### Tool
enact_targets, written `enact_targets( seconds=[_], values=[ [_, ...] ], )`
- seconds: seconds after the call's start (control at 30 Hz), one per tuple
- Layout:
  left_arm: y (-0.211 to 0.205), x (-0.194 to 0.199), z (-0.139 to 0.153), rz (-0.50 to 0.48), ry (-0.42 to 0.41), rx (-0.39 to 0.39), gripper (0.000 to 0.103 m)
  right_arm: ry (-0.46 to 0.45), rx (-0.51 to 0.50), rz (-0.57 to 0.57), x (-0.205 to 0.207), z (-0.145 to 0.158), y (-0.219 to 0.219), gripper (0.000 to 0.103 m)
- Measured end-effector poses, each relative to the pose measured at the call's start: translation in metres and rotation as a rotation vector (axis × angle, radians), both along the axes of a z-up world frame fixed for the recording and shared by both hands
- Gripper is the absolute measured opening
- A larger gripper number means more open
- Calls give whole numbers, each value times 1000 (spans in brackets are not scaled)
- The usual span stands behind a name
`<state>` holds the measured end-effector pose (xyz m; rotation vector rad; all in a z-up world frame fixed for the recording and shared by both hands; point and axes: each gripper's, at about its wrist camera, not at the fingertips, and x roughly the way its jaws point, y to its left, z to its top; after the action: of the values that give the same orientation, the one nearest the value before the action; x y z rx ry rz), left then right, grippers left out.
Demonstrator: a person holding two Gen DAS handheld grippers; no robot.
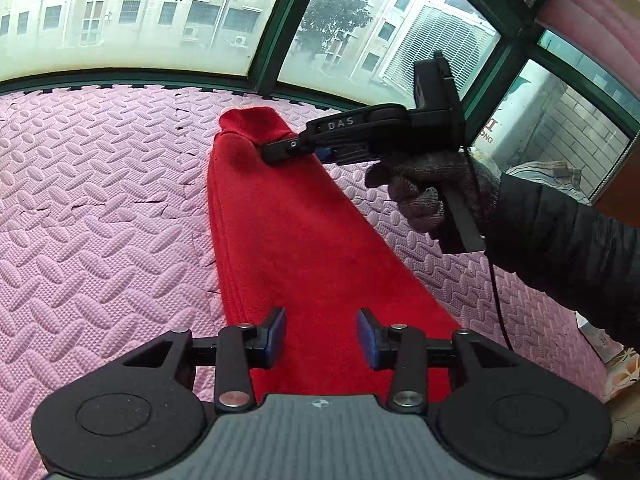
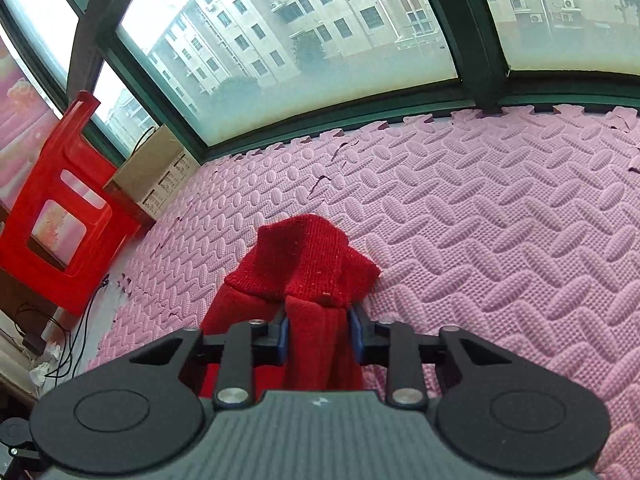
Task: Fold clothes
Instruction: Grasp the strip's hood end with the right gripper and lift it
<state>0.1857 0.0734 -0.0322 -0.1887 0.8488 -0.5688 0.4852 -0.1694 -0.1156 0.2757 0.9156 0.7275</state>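
My right gripper pinches a bunched fold of the red garment near its ribbed far end, with my gloved hand reaching in level from the right. My left gripper hovers spread wide over the near end, holding nothing. The garment lies long and narrow on the pink foam mat.

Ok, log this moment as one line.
right gripper: shut on red garment | left gripper: open above it | surface: pink foam mat
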Motion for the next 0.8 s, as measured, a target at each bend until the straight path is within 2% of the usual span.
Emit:
enact_targets(
  seconds=[0.17, 0.4, 0.63, 0.8],
  values=[
    [-15, -3, -1, -46, 20, -23, 45, -31, 31, 0, -9, 13, -4, 20],
    [-21, -14, -8, -54, 50, -21, 45, -153, 94, 51, -51, 71, -12, 18],
    [-6, -31, -6, 11, 54, -39, 45, -257, 164, 126, -123, 121, -24, 17],
    [15, -58, 2, 75, 32, -39, 45, -300, 174, 193, -185, 137, -32, 17]
  ],
)
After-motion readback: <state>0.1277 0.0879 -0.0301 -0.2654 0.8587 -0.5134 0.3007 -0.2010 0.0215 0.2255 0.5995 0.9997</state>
